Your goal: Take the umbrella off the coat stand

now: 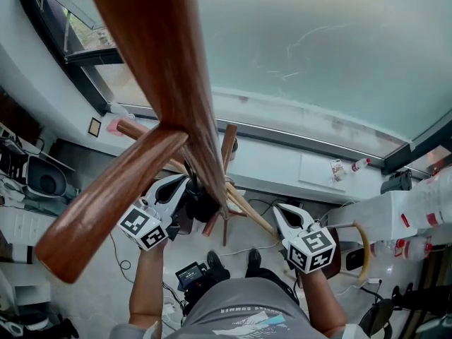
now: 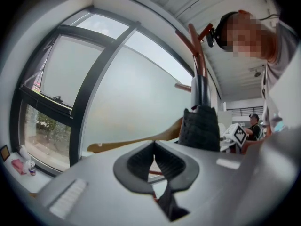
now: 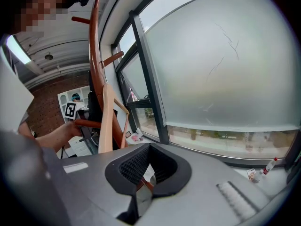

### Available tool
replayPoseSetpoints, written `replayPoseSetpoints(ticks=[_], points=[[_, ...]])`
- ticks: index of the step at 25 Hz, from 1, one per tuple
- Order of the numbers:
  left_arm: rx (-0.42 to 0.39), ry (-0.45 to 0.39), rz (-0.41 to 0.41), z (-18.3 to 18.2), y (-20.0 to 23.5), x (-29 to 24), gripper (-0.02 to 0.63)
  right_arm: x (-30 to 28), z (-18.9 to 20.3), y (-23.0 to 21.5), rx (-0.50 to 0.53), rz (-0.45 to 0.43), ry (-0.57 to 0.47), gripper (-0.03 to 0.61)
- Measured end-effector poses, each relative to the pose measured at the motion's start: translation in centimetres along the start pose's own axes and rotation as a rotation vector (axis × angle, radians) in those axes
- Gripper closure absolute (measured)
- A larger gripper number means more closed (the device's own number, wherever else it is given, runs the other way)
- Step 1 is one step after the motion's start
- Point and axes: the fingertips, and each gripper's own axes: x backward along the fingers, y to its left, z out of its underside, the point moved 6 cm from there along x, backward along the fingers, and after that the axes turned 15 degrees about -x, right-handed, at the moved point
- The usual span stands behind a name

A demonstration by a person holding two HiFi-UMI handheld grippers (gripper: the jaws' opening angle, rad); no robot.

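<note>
Umbrella (image 2: 200,126) yet to leave stand (image 1: 169,83)
Left gripper (image 2: 153,147) and right gripper (image 3: 149,149) pressed together, empty; umbrella hangs at the post just beside the left, which likely must open to grasp it

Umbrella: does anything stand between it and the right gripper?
Yes. In the head view a pale wooden bar slants between the right gripper and the black umbrella on the coat stand.
</note>
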Motion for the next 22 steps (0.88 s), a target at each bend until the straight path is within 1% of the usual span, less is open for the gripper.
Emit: replayPoseSetpoints(ticks=[2,5,8,9,11,14,19,21,22], points=[[0.015,-0.054,0.014,-0.8,-0.2,0.6,0.612,0.3,0.1,0.2,0.003,0.000,-0.002,0.577],[0.060,-0.147,0.039,-1.7,-0.4,1.4,0.612,0.6,0.2,0.6,0.007,-0.001,-0.006,0.577],[0.095,-0.251,0.095,-2.7,-1.0,2.2,0.611,1.0,0.3,0.8,0.010,-0.001,-0.009,0.577],[0.108,-0.281,0.115,-3.0,-1.2,2.5,0.592,1.1,0.4,0.8,0.011,0.001,-0.009,0.577],[0.133,-0.329,0.157,-3.5,-1.5,3.0,0.574,1.4,0.5,0.9,0.012,0.004,-0.010,0.577],[0.151,-0.366,0.205,-4.0,-1.9,3.4,0.517,1.6,0.6,1.2,0.012,0.006,-0.013,0.577],[0.096,-0.364,0.208,-4.3,-2.7,4.1,0.477,2.2,0.8,1.7,0.017,0.005,-0.020,0.577],[0.090,-0.376,0.226,-4.6,-3.1,4.4,0.446,2.5,1.0,1.8,0.018,0.005,-0.022,0.577],[0.088,-0.383,0.239,-4.8,-3.4,4.5,0.417,2.6,1.1,1.8,0.019,0.005,-0.023,0.577]])
